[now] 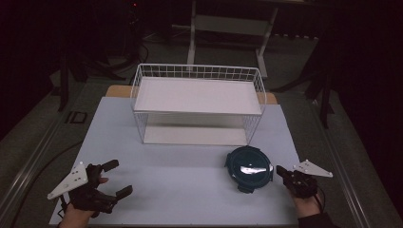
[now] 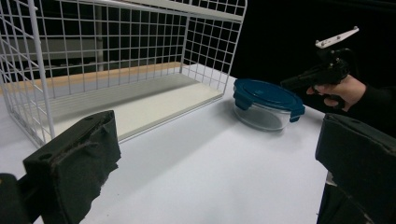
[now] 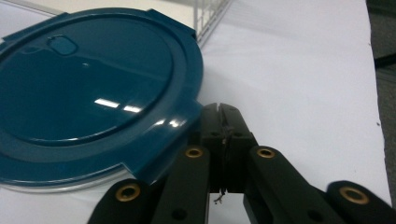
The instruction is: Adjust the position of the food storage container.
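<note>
the right tool [image 3: 223, 122] had its jaws pressed together with nothing between them, its tip just beside the rim of the one blue-lidded container [image 1: 248, 167]. the left tool [image 1: 112, 179] sat spread wide and empty, well apart. the container stood on the surface [image 1: 180, 166] before one white wire rack [image 1: 197, 102]. no writing was readable.
</note>
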{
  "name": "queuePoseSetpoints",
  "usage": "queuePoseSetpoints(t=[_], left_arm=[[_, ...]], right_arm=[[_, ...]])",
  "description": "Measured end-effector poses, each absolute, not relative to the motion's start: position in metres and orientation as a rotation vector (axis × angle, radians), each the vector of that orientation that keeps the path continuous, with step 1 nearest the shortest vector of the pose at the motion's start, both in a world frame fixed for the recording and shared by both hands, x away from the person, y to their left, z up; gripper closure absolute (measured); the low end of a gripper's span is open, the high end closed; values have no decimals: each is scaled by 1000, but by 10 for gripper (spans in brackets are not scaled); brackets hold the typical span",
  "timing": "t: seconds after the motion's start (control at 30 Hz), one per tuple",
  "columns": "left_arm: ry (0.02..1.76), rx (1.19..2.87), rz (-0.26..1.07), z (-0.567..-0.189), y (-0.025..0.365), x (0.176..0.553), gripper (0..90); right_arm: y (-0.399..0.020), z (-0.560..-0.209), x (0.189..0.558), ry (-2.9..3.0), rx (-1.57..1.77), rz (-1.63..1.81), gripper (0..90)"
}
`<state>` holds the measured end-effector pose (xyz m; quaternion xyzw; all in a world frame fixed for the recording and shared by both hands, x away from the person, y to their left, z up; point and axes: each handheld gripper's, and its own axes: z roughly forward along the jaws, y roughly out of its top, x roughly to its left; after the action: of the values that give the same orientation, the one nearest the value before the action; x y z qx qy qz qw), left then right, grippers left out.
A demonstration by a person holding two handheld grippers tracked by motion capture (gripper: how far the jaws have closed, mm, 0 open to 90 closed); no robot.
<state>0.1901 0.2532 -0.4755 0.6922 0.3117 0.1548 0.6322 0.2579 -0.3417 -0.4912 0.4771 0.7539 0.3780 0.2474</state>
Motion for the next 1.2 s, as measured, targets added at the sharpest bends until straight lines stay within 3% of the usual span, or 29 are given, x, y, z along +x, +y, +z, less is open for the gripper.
queuePoseSetpoints(t=[0.6, 1.2], left_arm=[[713, 1591, 348, -476, 251, 191, 0], [709, 1593, 343, -477, 251, 191, 0]], right_arm=[[-332, -493, 265, 2080, 1339, 1065, 900], [-277, -491, 282, 2203, 1195, 1106, 900]])
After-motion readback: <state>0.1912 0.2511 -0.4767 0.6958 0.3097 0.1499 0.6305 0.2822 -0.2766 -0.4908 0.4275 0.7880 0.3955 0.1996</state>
